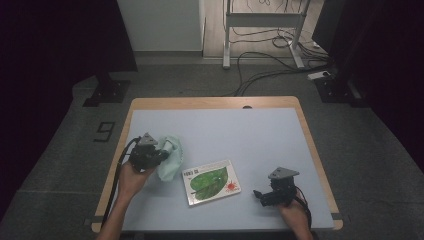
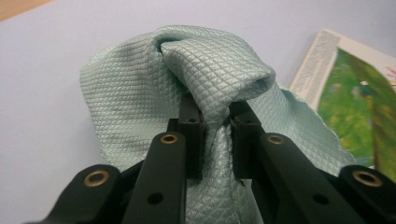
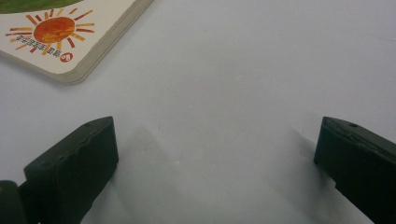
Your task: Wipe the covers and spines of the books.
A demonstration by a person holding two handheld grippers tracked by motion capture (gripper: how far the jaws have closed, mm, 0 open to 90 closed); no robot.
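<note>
Table (image 1: pixel 260 135): a pale blue top with a wooden rim is being viewed from above; all the things are being carried on its near half.
Book (image 1: pixel 212 182): a board book with a green leaf and a red sun on its cover is lying flat between the two hands, its long axis running roughly across the table and slightly tilted. It is being left untouched.
Cloth (image 1: pixel 170 158): a pale green quilted cloth is being held bunched at the left of the table, just beside the book's left end and apart from it. In the left gripper view the cloth (image 2: pixel 187 84) is rising in a folded hump beyond the fingers, with the book (image 2: pixel 355 98) lying past it to the right.
Left gripper (image 1: pixel 148 156): its fingers (image 2: pixel 191 135) are being kept clamped on a pinch of the cloth, close together. This is the nearer hand to the book's left end; judged from this, the cloth would be carried rightward toward the cover.
Right gripper (image 1: pixel 267 196): it is being rested low over the table to the right of the book, with its fingers (image 3: pixel 74 163) standing wide apart and nothing between them. The book's sun corner (image 3: pixel 60 37) is lying ahead and to the left of them.
</note>
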